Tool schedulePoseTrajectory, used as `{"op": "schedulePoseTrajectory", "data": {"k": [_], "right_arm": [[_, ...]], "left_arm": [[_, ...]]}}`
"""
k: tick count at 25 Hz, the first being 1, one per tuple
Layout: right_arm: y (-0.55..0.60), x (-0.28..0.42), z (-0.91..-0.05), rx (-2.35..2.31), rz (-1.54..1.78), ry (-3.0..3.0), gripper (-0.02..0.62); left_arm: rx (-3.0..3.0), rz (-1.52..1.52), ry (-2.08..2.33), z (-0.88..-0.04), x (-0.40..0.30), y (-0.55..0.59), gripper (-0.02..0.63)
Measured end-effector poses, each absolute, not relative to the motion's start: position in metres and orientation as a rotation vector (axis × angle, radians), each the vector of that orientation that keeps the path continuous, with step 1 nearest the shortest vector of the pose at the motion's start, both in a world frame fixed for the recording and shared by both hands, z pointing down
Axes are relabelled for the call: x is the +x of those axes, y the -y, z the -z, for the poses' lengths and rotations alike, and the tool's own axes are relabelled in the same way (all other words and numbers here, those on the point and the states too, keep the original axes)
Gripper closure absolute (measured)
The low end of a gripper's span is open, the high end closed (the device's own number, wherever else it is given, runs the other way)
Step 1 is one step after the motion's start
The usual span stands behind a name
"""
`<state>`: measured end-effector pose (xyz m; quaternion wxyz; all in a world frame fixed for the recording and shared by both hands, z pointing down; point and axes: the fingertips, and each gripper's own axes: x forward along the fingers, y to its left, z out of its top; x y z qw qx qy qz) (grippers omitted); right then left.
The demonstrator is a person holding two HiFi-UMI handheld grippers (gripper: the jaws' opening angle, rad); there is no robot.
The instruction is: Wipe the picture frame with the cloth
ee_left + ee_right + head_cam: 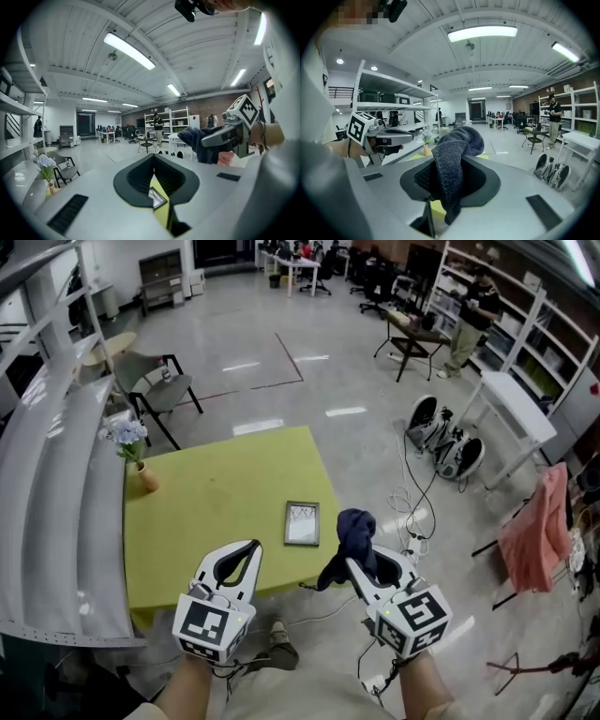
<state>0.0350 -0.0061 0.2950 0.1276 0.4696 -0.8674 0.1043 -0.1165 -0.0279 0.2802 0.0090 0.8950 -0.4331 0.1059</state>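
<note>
holding cloth (356, 529) clenched in right gripper (353, 563) at 4 o'clock from frame (302, 523) flat on table (206, 512); holding left gripper (251, 546) clenched, empty, at 8 o'clock.

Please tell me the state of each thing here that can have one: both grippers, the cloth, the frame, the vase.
left gripper: jaws together, holding nothing.
right gripper: shut on the dark blue knitted cloth.
dark blue knitted cloth: bunched, held above the floor beside the table.
small grey rectangular picture frame: lying flat on the yellow-green table, untouched.
tan vase of pale flowers: upright near the table's left edge.
</note>
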Motion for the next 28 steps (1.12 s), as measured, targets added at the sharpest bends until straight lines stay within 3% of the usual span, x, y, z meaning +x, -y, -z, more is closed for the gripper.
{"op": "schedulePoseTrajectory", "data": {"k": [14, 28], "right_arm": [[0.114, 0.019, -0.339, 1.399, -0.409, 2.416, 0.488], [0.188, 0.039, -0.413, 1.173, -0.584, 2.435, 0.488]], "left_arm": [[2.759, -0.387, 1.208, -0.333, -0.120, 0.131, 0.598], [2.558, -0.485, 1.199, -0.419, -0.077, 0.182, 0.598]]}}
